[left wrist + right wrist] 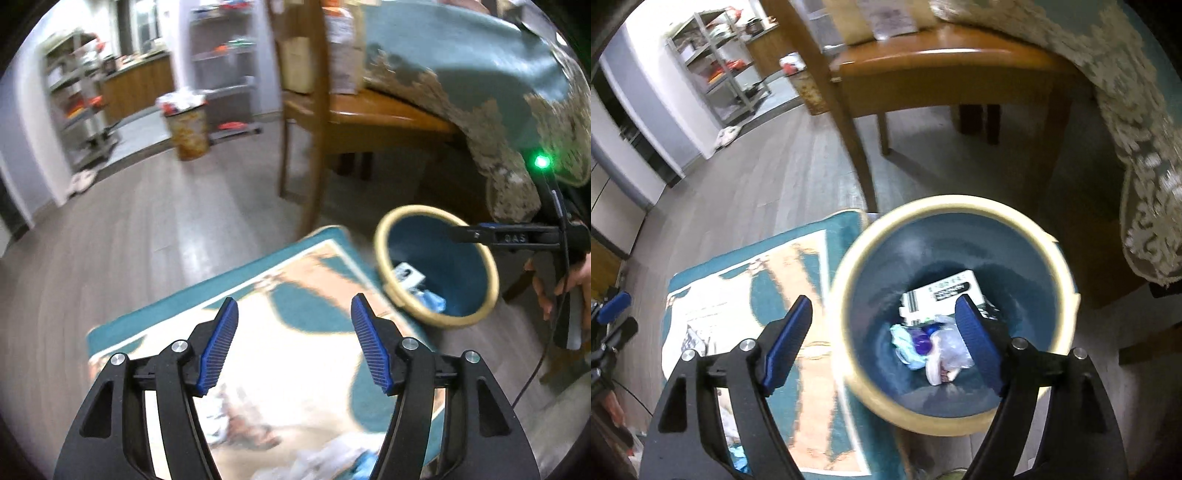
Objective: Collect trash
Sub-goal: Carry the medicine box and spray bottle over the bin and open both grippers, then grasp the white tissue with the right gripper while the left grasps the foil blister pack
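left claw (294, 341): spread wide, nothing between the pads, held over the rug (314, 376).
right claw (884, 341): spread wide and empty, above the bin (1057, 258).
binned trash (929, 341): seen under the right claw, at the bin's bottom.
loose trash (332, 459): crumpled scraps lie on the rug below the left claw.
risk: thin scraps may be pinched together with the rug pile, or slip from the pads.
risk: the bin rim may be knocked and the bin tipped.

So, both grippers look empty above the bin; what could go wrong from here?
1. More trash lies on the rug; motion blur may make the left gripper miss it.
2. The bin stands partly on the rug edge; the right gripper, open just above it, could knock it over.
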A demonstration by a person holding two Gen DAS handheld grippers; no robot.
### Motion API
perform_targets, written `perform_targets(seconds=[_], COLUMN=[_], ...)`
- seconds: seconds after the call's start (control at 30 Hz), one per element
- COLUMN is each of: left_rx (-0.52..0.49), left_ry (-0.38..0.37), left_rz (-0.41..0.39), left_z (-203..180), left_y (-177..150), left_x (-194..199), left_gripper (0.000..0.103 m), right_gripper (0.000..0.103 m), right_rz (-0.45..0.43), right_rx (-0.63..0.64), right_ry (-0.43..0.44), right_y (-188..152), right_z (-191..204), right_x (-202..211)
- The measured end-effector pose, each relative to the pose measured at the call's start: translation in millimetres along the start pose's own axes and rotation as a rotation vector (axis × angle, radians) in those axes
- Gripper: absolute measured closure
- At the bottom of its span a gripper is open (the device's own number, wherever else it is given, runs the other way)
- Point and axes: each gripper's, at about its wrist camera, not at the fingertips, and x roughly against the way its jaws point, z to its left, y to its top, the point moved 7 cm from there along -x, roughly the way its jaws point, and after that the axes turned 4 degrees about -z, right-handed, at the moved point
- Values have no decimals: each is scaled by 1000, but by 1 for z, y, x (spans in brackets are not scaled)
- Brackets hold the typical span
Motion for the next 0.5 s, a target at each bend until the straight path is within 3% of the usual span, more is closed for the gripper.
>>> perform_targets(seconds=[0.23, 0.5], left_rx=[161, 278], left_ry=[104, 172], left_rz=[-9, 16], left_z=[79, 132], left_y=[-39, -74], left_x=[39, 44], left_gripper=[36, 35], right_gripper=[24, 23], right_rz=[8, 43], right_rx=[118, 230], right_ry=[54, 173], right_y=[-10, -40], right_z=[71, 140], right_x=[-2, -12])
